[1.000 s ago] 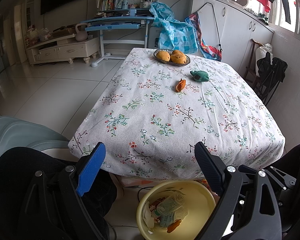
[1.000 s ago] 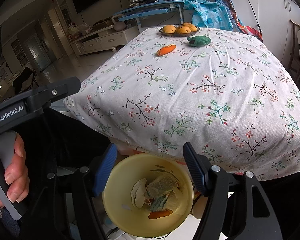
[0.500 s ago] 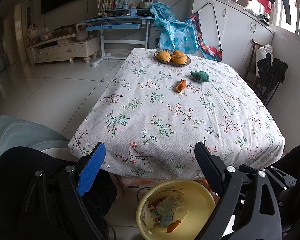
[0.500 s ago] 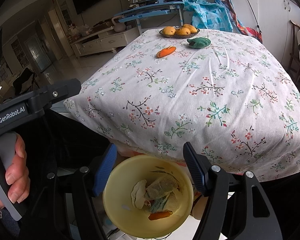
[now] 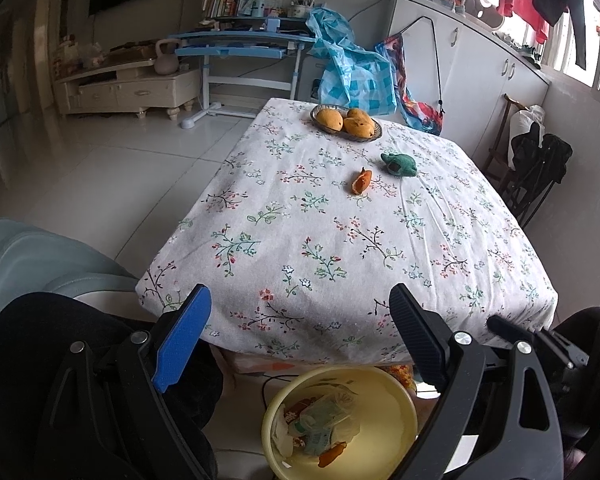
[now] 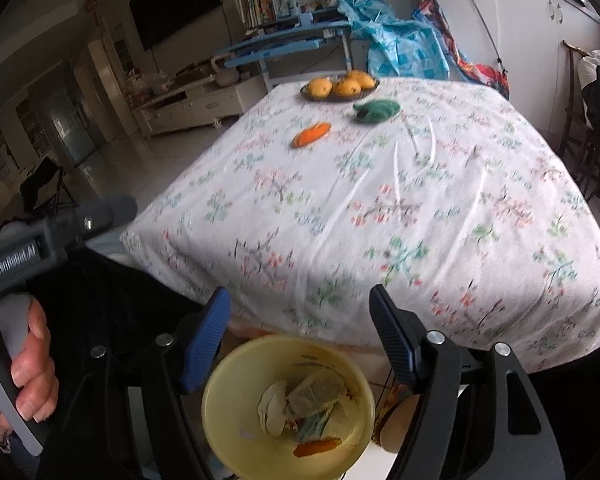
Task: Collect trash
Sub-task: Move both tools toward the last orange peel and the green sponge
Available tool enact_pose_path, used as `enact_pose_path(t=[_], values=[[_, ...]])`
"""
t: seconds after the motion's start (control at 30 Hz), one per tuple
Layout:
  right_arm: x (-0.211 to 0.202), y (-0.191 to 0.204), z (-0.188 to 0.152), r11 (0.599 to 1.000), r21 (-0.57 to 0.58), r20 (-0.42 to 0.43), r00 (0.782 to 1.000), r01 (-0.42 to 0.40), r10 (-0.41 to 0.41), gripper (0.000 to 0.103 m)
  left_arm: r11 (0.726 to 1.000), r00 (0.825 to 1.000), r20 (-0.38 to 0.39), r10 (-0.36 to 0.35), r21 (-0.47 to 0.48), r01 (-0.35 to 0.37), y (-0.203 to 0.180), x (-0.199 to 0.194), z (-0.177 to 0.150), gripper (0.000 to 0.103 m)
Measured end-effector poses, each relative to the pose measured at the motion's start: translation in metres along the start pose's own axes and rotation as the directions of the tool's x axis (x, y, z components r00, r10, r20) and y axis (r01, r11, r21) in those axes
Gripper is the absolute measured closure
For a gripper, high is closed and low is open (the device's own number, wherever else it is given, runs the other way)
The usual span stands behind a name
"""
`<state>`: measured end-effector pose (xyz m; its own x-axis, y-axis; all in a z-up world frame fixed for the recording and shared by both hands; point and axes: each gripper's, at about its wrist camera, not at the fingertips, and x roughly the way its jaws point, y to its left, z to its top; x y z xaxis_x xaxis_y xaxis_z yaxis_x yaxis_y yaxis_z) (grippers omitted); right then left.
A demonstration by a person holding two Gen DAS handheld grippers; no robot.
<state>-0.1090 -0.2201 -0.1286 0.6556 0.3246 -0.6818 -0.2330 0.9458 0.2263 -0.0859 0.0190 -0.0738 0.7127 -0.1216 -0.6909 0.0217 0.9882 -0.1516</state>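
Peel: we see an orange peel (image 5: 360, 181) on the table (image 5: 260, 264), curled, bright orange outside with a darker inner face; in the right wrist view it is blurred (image 6: 311, 134).
Peel place: it lies toward the table's far end, well in from both side edges, just short of a green toy (image 5: 399, 164) and nearer to us than the fruit plate (image 5: 376, 135) by the far edge.
Peel axis: in the left wrist view its long axis runs from near-left to far-right, the pointed tip toward the far edge.
Bowl: we see a yellow bowl (image 5: 396, 392) on the floor below the table's near edge, holding wrappers and another orange scrap (image 5: 331, 453).
Left gripper (image 5: 300, 344): we find its jaws wide apart, nothing between them, above the bowl and the near edge.
Right gripper (image 6: 300, 328): its jaws are opening, apart, nothing between them, above the bowl.
Hand (image 6: 24, 368): we see fingers wrapped round the left gripper's handle.
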Motion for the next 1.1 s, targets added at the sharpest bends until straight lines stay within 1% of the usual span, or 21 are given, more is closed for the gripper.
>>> enact_pose_path(t=[0.1,0.27,0.43,0.5,0.6,0.73,0.83,1.0,1.1], values=[[-0.003,-0.007,0.013,1.0,0.004,0.033,0.999,0.009,-0.009,0.033,1.0,1.0,-0.006,-0.003,0.0,0.003,-0.003,0.002,0.005,0.015],[0.004,-0.022,0.04,0.999,0.03,0.056,0.998,0.035,-0.036,0.033,1.0,1.0,-0.002,-0.003,0.022,0.003,-0.011,0.009,0.022,0.014],[0.019,-0.037,0.084,0.998,0.015,0.08,0.995,0.06,-0.061,0.033,0.999,1.0,0.003,-0.01,0.046,0.01,-0.025,0.023,0.044,0.014],[0.032,-0.044,0.105,0.997,-0.009,0.07,0.995,0.076,-0.076,0.033,0.999,1.0,-0.001,-0.01,0.049,0.01,-0.028,0.029,0.05,0.014],[0.052,-0.056,0.129,0.995,-0.026,0.05,0.994,0.1,-0.098,0.033,0.999,1.0,-0.019,-0.013,0.045,0.014,-0.035,0.049,0.064,0.014],[0.081,-0.069,0.151,0.993,-0.023,0.025,0.993,0.116,-0.115,0.033,0.998,0.999,-0.045,-0.016,0.054,0.019,-0.048,0.08,0.081,0.014],[0.106,-0.079,0.168,0.994,-0.005,0.004,0.994,0.11,-0.11,0.033,0.998,0.997,-0.067,-0.023,0.064,0.027,-0.059,0.104,0.091,0.014],[0.142,-0.085,0.186,0.994,-0.004,-0.032,0.994,0.107,-0.107,0.033,0.996,0.995,-0.098,-0.019,0.086,0.028,-0.077,0.147,0.103,0.014],[0.157,-0.088,0.19,0.994,-0.004,-0.056,0.992,0.109,-0.109,0.033,0.996,0.993,-0.114,-0.01,0.09,0.02,-0.082,0.168,0.109,0.014]])
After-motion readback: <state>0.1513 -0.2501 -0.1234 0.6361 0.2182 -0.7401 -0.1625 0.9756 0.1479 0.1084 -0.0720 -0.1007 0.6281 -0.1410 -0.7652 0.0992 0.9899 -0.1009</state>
